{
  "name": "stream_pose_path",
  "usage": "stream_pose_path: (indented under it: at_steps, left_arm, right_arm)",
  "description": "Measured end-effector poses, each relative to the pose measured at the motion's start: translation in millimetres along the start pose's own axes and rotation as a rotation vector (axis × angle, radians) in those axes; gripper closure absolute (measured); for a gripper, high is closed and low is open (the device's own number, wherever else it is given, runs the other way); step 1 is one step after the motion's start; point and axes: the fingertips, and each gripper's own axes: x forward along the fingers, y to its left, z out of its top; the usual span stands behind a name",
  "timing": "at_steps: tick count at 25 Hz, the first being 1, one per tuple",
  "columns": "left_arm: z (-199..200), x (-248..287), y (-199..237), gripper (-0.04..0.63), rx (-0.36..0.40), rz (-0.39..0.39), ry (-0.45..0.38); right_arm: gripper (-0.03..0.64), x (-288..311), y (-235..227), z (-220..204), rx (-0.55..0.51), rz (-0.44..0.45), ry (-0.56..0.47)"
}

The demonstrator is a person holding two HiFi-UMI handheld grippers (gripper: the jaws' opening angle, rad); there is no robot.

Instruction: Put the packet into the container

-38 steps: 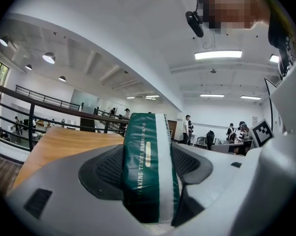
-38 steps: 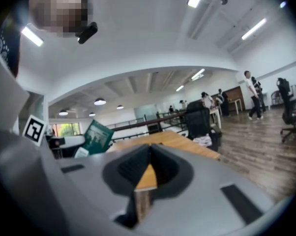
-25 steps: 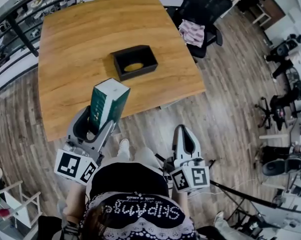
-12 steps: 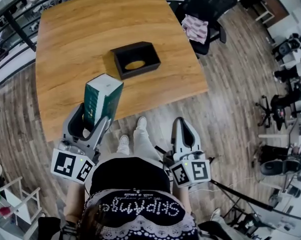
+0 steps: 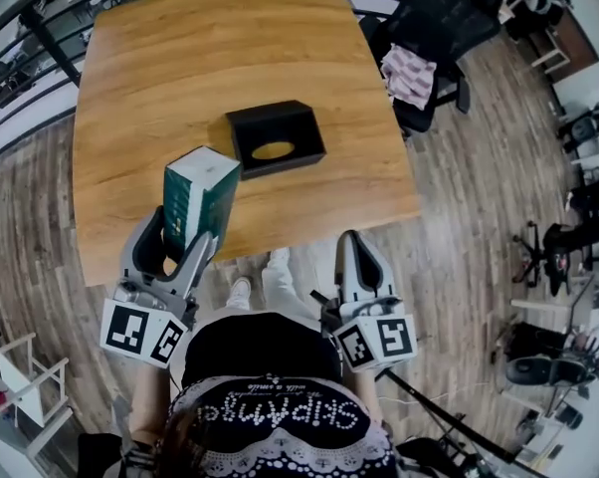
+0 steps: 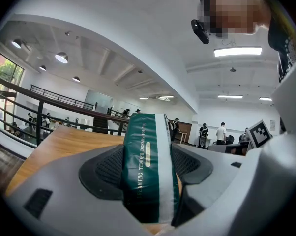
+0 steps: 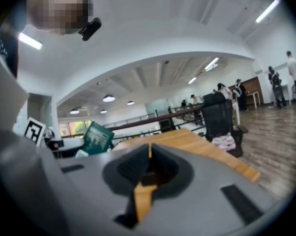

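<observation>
1. Green-and-white packet (image 5: 202, 199) stands upright, clamped between the jaws of the left hand-held gripper (image 5: 180, 239), above the near edge of the wooden surface (image 5: 170, 58).
2. Black container (image 5: 276, 139) sits mid-surface, farther off and to the right of the packet, apart from it.
3. Right hand-held gripper (image 5: 356, 252) is clenched on nothing, jaws together, held off the surface's near edge.

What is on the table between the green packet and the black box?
Nothing. In the head view, only bare wooden table lies between the packet, held by the left tongs, and the container.
</observation>
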Motion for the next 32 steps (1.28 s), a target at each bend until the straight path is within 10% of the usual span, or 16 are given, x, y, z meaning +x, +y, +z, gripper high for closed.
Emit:
stream_pose_path:
  at_steps: [19, 32]
  left_arm:
    - [13, 89, -11, 0.265, -0.017, 0.247, -0.101]
    - [20, 86, 0, 0.265, -0.007, 0.260, -0.103]
  right_arm:
    - [0.580, 113, -86, 35, -0.032, 0.234, 0.049]
    - [0.580, 115, -90, 36, -0.004, 0.205, 0.050]
